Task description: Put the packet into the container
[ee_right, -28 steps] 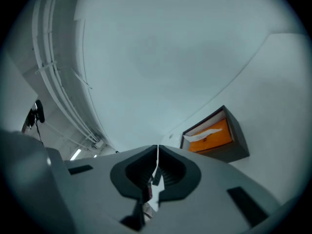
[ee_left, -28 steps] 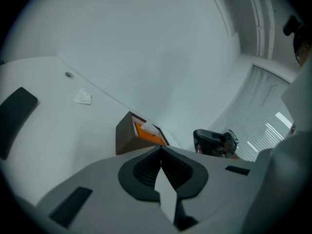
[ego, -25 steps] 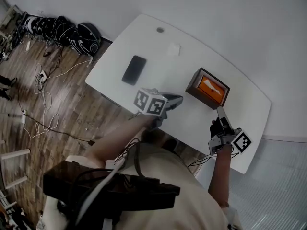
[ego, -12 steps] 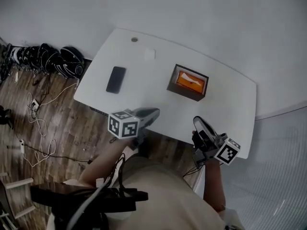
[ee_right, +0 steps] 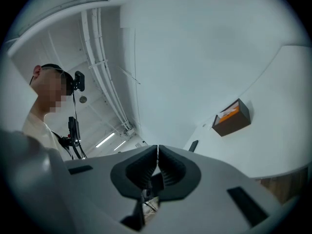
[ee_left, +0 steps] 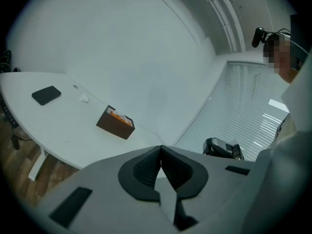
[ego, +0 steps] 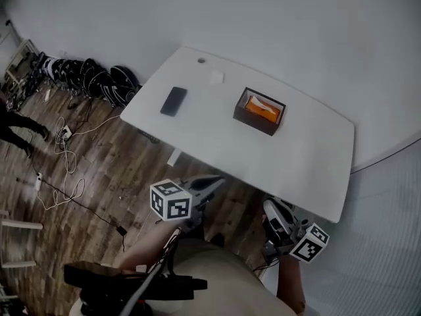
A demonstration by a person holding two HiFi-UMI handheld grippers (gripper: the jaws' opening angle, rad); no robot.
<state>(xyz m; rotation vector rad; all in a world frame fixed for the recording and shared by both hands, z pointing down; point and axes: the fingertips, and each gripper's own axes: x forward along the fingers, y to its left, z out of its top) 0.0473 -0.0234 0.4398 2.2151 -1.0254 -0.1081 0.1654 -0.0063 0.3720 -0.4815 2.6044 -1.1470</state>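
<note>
Grey left gripper (ego: 219,180) and right gripper (ego: 269,207) hover closed near table (ego: 309,157).

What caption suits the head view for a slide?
Left tongs and right tongs shut, short of the white table; orange packet inside dark brown box.

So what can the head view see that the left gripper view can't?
Only the head view shows the marker cubes on the left gripper and right gripper, seen from above, and white cables trailing on the floor. Only the left gripper view shows the window blinds, the ceiling pipes and that gripper's jaws shut together, close up. Both show the white table, the black phone and the brown container with the orange packet inside.
</note>
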